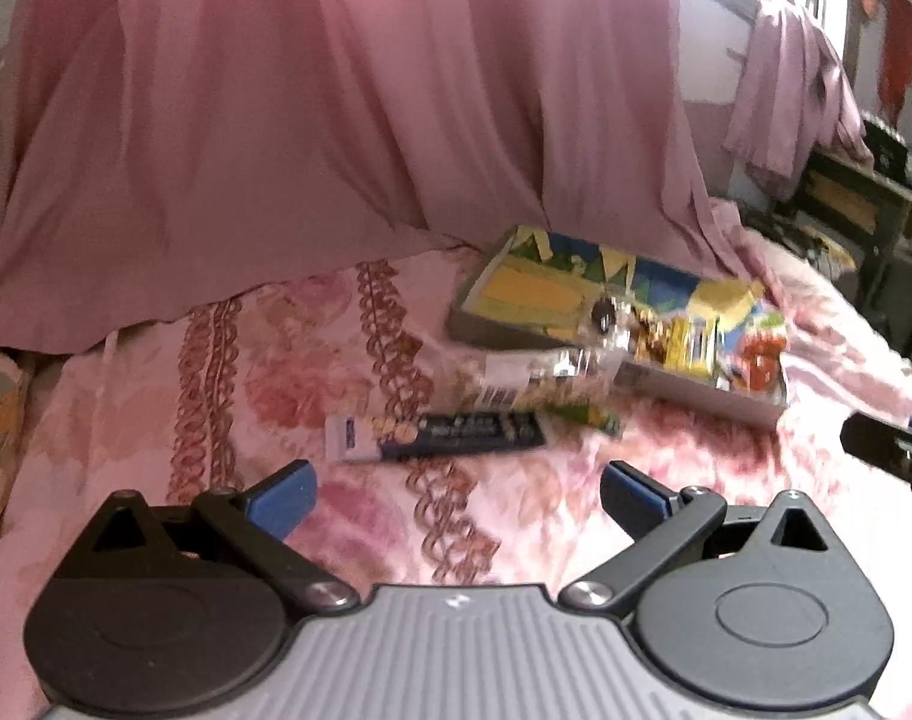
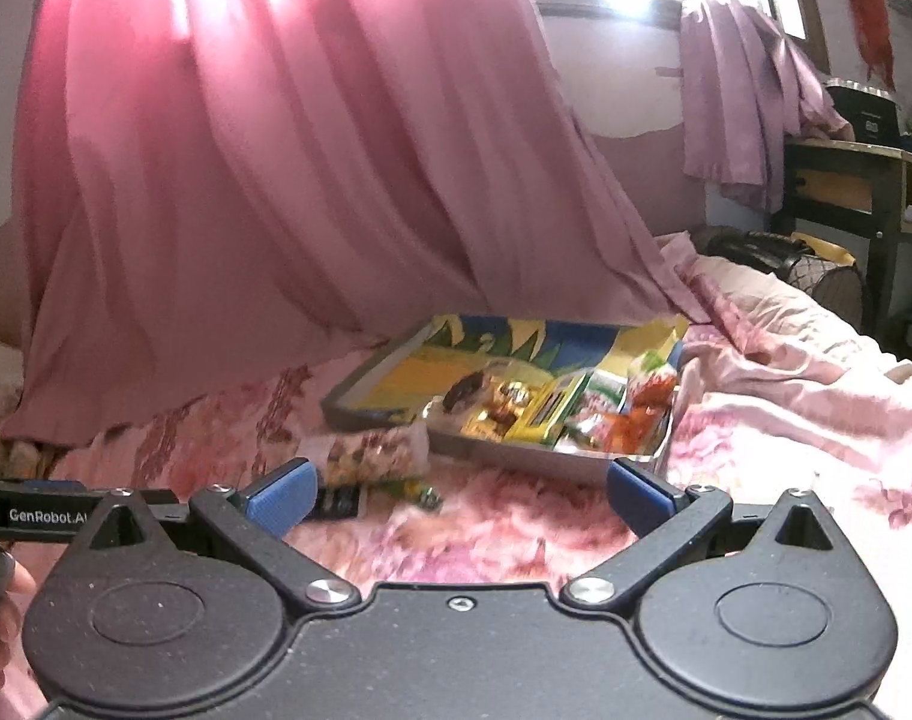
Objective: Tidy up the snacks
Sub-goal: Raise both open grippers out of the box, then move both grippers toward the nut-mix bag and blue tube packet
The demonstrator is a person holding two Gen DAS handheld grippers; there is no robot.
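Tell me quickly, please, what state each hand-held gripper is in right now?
Left hand-held gripper: open, holding nothing.
Right hand-held gripper: open, holding nothing.

pink floral bedspread (image 1: 156, 396); plain pink curtain (image 1: 276, 120); tray (image 2: 360, 402) printed yellow, blue and green; dark blue snack packet (image 1: 456, 435) with white end; blue finger pads (image 2: 279, 498) on black gripper.

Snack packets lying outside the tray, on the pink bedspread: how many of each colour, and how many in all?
Dark blue packet: 1
Clear packet with pale label: 1
Green packet: 1
Total: 3, all just in front of the tray. Blur may hide more.
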